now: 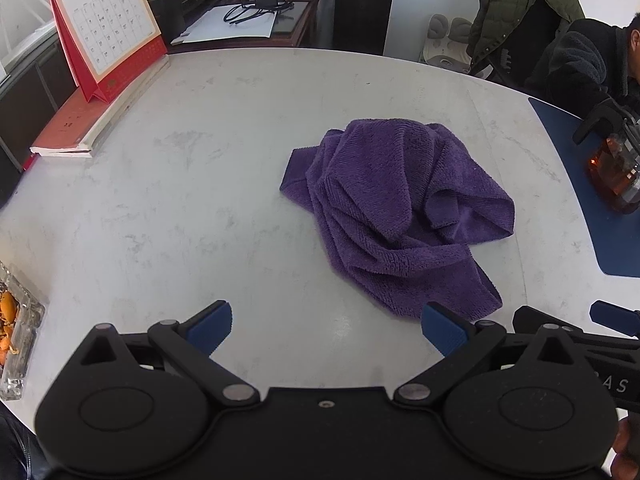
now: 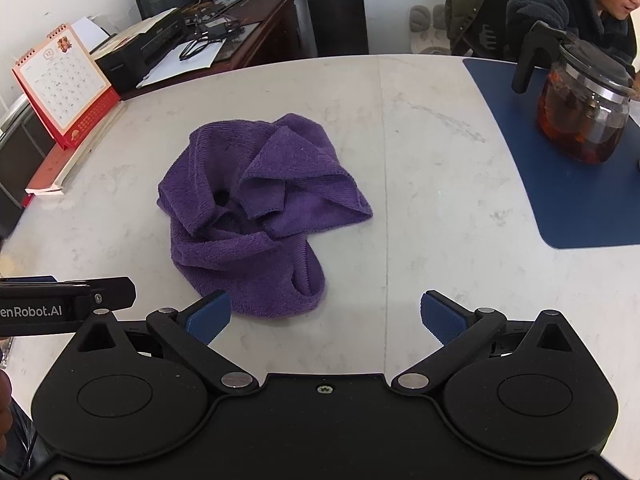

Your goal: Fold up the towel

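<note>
Item: purple towel (image 1: pixel 394 210), terry weave, lying in a crumpled heap near the middle of the pale, mottled worktop (image 1: pixel 180 200); several folds overlap, one hemmed corner pokes out flat at the far left of the heap, another lobe trails toward the near edge. Left gripper (image 1: pixel 327 330): jaws spread wide and released, blue pads bare, holding nothing; its right pad sits just beside the towel's near lobe, whether touching cannot be told. Right gripper (image 2: pixel 325 318): jaws likewise spread wide and empty, its left pad just beside the towel's near edge, the heap lying ahead and to its left. The two grippers sit side by side at the near edge of the worktop. Surroundings: red desk calendar (image 1: pixel 106 28) standing on a red-covered book (image 1: pixel 80 124) at the far left; glass teapot (image 2: pixel 584 108) of reddish-brown liquid with black lid and handle, on a blue mat (image 2: pixel 532 168) at the right; a seated person (image 2: pixel 560 4) in a dark fleece jacket behind the teapot.
</note>
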A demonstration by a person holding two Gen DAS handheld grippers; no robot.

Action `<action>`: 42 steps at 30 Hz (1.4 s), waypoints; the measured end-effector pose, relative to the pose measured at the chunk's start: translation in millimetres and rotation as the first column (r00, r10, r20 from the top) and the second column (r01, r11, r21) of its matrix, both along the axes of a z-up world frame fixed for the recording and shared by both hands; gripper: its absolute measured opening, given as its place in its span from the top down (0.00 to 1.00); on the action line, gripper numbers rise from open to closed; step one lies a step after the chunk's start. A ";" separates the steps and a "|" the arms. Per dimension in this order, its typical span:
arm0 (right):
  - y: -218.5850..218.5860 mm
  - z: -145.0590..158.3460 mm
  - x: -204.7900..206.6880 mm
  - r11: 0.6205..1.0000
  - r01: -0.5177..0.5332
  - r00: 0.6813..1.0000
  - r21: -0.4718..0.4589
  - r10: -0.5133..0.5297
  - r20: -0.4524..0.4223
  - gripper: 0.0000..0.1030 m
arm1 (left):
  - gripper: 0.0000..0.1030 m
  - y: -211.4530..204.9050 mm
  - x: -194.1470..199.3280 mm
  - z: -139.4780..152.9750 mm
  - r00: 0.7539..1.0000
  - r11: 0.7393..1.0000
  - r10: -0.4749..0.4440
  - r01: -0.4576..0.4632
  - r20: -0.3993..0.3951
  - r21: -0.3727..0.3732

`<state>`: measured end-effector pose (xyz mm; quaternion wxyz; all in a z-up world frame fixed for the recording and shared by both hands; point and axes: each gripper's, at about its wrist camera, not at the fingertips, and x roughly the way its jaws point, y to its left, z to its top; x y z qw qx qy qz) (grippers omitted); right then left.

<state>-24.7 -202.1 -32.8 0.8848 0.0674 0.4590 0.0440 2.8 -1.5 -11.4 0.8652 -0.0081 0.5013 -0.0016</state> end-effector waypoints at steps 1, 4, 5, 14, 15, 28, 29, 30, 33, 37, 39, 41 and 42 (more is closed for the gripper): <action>0.2 0.2 -0.4 1.000 0.001 1.000 0.000 -0.001 0.000 0.00 | 0.01 -0.2 0.3 -1.3 1.000 1.000 0.001 -0.001 -0.002 0.001; 1.4 1.9 -2.3 1.000 0.004 1.000 -0.003 -0.004 0.006 0.00 | 0.01 0.4 2.2 -3.9 1.000 1.000 -0.001 0.001 -0.005 0.003; 2.2 3.0 -3.3 1.000 0.006 1.000 -0.008 -0.006 0.011 0.00 | 0.01 1.3 3.0 -3.8 1.000 1.000 -0.002 0.002 -0.006 0.003; -7.5 3.2 1.2 0.996 0.058 0.998 -0.061 -0.057 0.012 0.00 | 0.01 1.4 4.4 -8.5 1.000 1.000 -0.011 0.011 -0.015 0.006; -7.1 2.8 1.2 0.996 0.056 0.998 -0.064 -0.055 0.010 0.00 | 0.01 0.4 2.7 -7.4 1.000 1.000 -0.011 0.011 -0.013 0.007; 5.1 1.1 -0.5 0.994 0.017 1.000 -0.106 -0.016 0.012 0.00 | 0.01 1.0 2.1 -8.3 1.000 1.000 -0.005 0.005 -0.017 0.009; 5.4 1.0 -0.5 0.994 0.016 1.000 -0.108 -0.015 0.012 0.00 | 0.01 0.6 2.0 -8.4 1.000 1.000 -0.005 0.005 -0.018 0.009; 6.0 1.0 -0.6 0.994 0.013 1.000 -0.110 -0.012 0.012 0.00 | 0.01 0.3 1.9 -8.5 1.000 1.000 -0.005 0.005 -0.019 0.009; 8.1 1.2 -0.4 0.993 0.006 1.000 -0.116 -0.004 0.012 0.00 | 0.01 -0.7 1.5 -8.7 1.000 1.000 -0.005 0.005 -0.021 0.010; 9.3 1.7 0.8 0.993 0.005 1.000 -0.118 -0.004 0.008 0.00 | 0.01 1.5 2.2 -8.7 1.000 1.000 -0.003 0.003 -0.023 0.010; 10.1 2.0 1.0 0.993 0.006 1.000 -0.120 -0.005 0.007 0.00 | 0.01 3.0 2.7 -8.7 1.000 1.000 -0.003 0.003 -0.023 0.009; 10.8 2.3 1.2 0.993 0.007 1.000 -0.121 -0.006 0.006 0.00 | 0.01 2.4 2.6 -8.7 1.000 1.000 -0.004 0.005 -0.023 0.010; 11.2 2.5 1.3 0.992 0.008 1.000 -0.122 -0.007 0.006 0.00 | 0.01 2.1 2.5 -8.8 1.000 1.000 -0.005 0.005 -0.024 0.010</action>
